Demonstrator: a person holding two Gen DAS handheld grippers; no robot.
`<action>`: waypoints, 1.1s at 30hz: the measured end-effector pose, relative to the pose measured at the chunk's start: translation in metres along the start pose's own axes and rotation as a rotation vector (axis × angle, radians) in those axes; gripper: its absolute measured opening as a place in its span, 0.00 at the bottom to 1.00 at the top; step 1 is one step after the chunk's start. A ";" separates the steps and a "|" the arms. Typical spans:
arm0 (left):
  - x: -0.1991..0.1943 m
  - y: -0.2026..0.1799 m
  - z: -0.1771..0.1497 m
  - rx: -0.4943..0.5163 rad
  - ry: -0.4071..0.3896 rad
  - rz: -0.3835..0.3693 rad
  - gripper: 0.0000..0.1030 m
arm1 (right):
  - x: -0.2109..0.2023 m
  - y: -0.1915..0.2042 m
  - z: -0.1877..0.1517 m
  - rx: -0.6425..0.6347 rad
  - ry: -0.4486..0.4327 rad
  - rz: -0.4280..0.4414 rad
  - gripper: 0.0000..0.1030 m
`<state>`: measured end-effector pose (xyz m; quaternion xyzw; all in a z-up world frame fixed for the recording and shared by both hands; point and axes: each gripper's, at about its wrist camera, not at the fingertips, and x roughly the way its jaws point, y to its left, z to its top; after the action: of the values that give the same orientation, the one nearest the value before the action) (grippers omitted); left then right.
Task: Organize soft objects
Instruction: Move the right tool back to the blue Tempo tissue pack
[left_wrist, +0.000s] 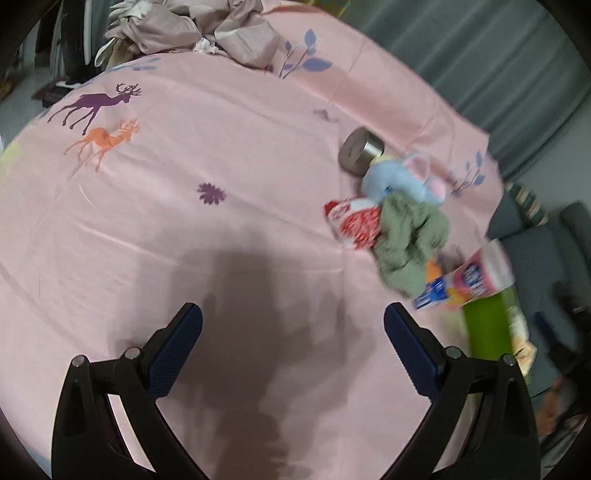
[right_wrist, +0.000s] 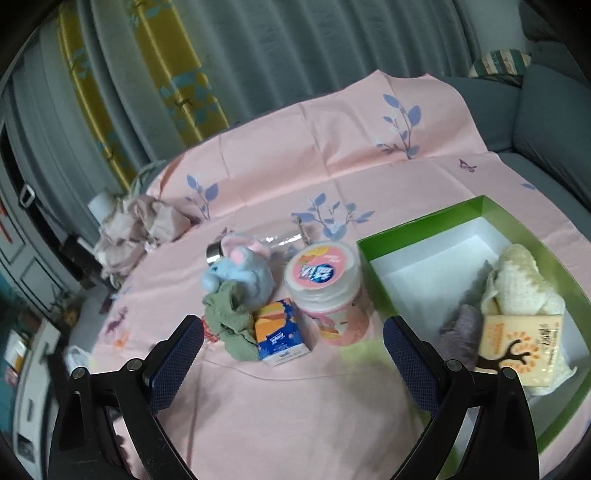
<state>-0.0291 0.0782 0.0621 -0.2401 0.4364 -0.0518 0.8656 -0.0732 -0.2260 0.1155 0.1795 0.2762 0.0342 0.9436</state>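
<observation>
A blue plush toy (right_wrist: 240, 271) with pink ears lies on the pink sheet beside a crumpled green cloth (right_wrist: 232, 321); both show in the left wrist view, plush (left_wrist: 402, 177) and cloth (left_wrist: 410, 240), next to a red-and-white packet (left_wrist: 352, 223). A green box (right_wrist: 413, 229) at the right holds a cream towel (right_wrist: 524, 284), a purple cloth (right_wrist: 461, 328) and a tissue pack (right_wrist: 517, 343). My right gripper (right_wrist: 293, 354) is open and empty, just short of the pile. My left gripper (left_wrist: 293, 339) is open and empty over bare sheet.
A pink round wipes tub (right_wrist: 325, 284) and a small blue-orange tissue pack (right_wrist: 279, 332) stand between the pile and the box. A clear bottle with a metal cap (left_wrist: 360, 153) lies behind the plush. Crumpled pinkish bedding (left_wrist: 184, 33) lies at the far edge. Grey curtains hang behind.
</observation>
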 end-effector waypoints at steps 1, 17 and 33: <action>-0.002 0.000 0.001 -0.002 -0.010 -0.003 0.96 | 0.005 0.004 -0.002 -0.008 0.006 0.007 0.86; -0.014 0.002 0.001 0.041 -0.045 0.001 0.69 | 0.093 0.029 -0.035 -0.127 0.207 -0.091 0.65; -0.007 -0.002 -0.001 0.045 0.028 -0.054 0.69 | 0.124 0.020 -0.037 -0.130 0.261 -0.131 0.65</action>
<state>-0.0343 0.0781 0.0676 -0.2313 0.4407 -0.0882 0.8628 0.0127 -0.1749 0.0304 0.0936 0.4046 0.0135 0.9096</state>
